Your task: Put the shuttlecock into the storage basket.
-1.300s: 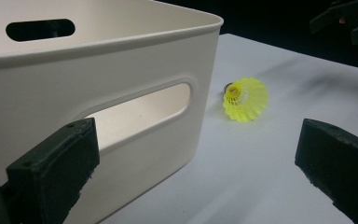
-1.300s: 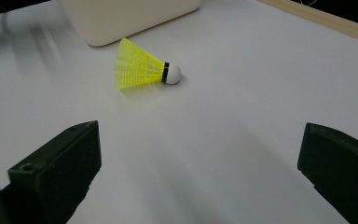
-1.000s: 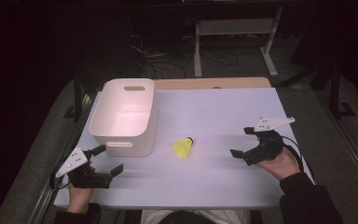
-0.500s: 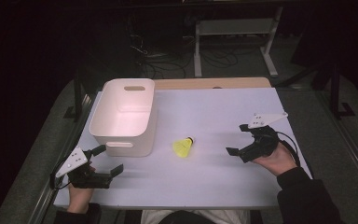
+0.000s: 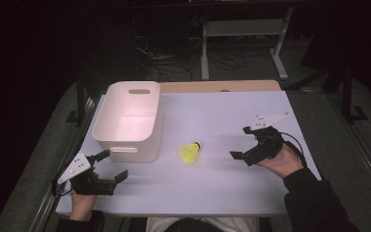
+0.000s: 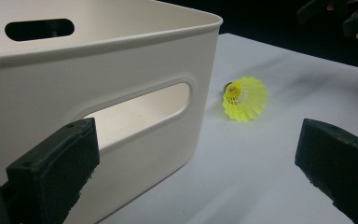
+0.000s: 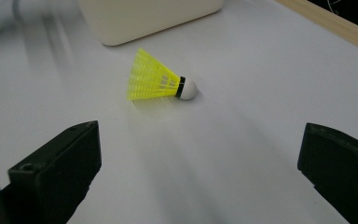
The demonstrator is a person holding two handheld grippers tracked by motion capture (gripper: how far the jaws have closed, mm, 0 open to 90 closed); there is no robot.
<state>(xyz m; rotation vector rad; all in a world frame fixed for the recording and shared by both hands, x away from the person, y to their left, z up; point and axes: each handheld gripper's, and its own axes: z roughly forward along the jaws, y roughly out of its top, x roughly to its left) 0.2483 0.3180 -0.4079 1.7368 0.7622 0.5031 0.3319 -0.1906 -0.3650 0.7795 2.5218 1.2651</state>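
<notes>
The shuttlecock [image 7: 154,80] has a neon-yellow mesh skirt, black band and white tip, the bin [image 5: 125,126] is plain white, and both grippers' jaws are black.

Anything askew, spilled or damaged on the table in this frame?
Nothing stands out. The yellow shuttlecock lies on its side on the table beside the upright white bin, apparently intact. Both the left hand-held gripper and the right hand-held gripper are open and hold nothing.

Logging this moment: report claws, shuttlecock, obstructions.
Both claws open: left claw, right claw. Shuttlecock lies on its side beside the bin, ungripped. Nothing blocks it.
</notes>
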